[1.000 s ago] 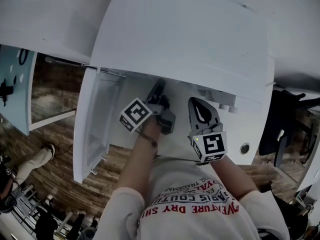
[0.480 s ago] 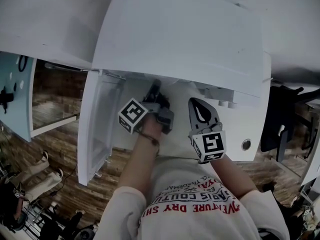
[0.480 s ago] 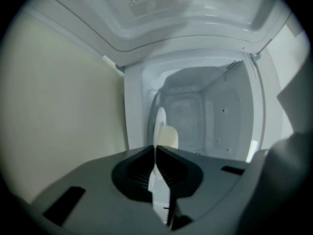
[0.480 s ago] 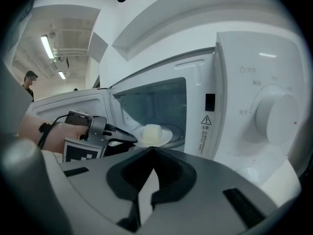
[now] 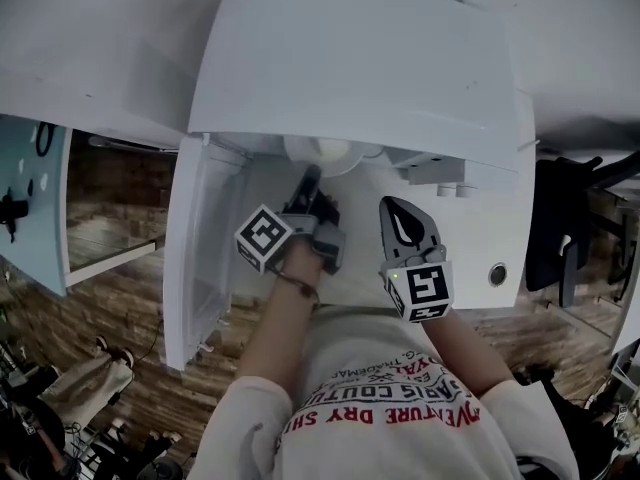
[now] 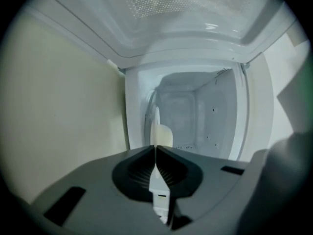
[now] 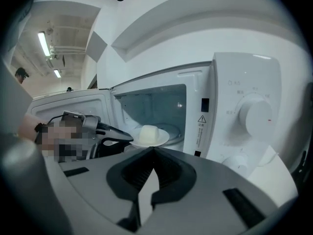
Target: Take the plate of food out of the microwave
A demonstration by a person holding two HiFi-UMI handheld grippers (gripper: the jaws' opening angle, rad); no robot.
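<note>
A white plate (image 7: pixel 150 140) with a pale bun-like piece of food (image 7: pixel 147 132) sits at the mouth of the open white microwave (image 5: pixel 360 68). My left gripper (image 5: pixel 308 180) is shut on the plate's near left rim. In the left gripper view the plate (image 6: pixel 156 124) shows edge-on between the closed jaws of the left gripper (image 6: pixel 155 149), with the food (image 6: pixel 165 136) just behind it. In the head view the plate (image 5: pixel 325 154) peeks out from under the microwave's top. My right gripper (image 5: pixel 392 204) hangs shut and empty in front of the microwave, apart from the plate, and shows again as the right gripper (image 7: pixel 152 150).
The microwave door (image 5: pixel 200 248) stands swung open to the left. A control panel with a round knob (image 7: pixel 255 114) fills the microwave's right side. Below lies wooden floor (image 5: pixel 120 368); a dark chair (image 5: pixel 560 238) stands at the right.
The left gripper's jaws have shut on the plate's rim. The plate now shows past the microwave's front edge in the head view, where it was hidden before. The right gripper has stayed put.
</note>
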